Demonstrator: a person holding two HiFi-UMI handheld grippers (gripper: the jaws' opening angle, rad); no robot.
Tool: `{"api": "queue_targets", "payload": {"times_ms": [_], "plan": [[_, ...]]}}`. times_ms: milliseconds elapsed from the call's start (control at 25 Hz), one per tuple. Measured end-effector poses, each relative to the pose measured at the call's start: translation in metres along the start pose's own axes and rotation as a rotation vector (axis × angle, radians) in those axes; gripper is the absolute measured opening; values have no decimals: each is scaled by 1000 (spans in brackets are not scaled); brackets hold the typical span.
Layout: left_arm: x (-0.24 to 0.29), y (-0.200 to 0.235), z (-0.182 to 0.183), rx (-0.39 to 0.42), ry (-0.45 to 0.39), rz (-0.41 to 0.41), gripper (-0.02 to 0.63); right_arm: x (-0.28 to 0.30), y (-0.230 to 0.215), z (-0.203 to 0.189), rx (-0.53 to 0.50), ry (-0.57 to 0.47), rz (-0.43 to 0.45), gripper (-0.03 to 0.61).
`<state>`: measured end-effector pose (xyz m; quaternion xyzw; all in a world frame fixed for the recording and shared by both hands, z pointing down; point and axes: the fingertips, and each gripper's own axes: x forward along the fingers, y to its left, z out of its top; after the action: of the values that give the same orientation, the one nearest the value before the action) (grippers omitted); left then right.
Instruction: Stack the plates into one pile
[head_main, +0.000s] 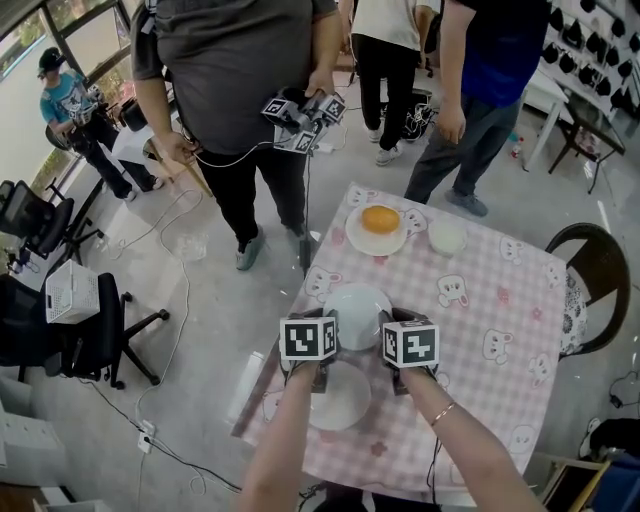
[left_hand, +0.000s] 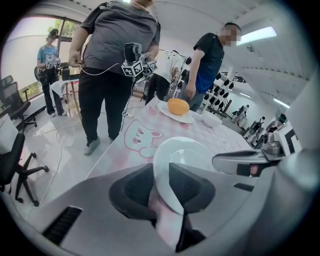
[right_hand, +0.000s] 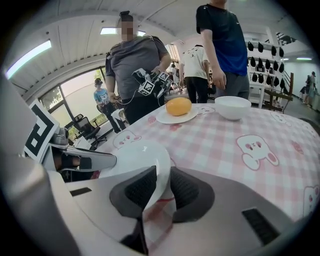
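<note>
Pink-checked cloth printed with bunnies covers the counter, and near its middle sits a smooth, round white plate, hollow side up. My left tool pinches its rim on one side, my right tool the other. A second plate lies nearer me; farther off, a third plate carries an orange fruit beside a bowl.

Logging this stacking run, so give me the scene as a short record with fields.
held plate: white, gripped by its rim on two sides
left tool: shut on the held plate
right tool: shut on the same plate
second plate: white, on the cloth, nearest the person
far plate: carries an orange round item
bowl: white, beside the far plate
pile: not yet formed
</note>
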<state>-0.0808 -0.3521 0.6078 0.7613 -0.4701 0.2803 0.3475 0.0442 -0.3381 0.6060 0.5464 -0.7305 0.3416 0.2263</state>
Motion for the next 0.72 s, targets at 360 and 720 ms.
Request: {"api": "queue_targets", "payload": {"times_ms": [360, 720], "plan": [[0, -2, 0, 2, -2, 1, 117, -2, -4, 1, 22, -3, 6, 81], [-34, -4, 11, 29, -72, 26, 86, -19, 8, -3, 98, -47, 27, 69]]}}
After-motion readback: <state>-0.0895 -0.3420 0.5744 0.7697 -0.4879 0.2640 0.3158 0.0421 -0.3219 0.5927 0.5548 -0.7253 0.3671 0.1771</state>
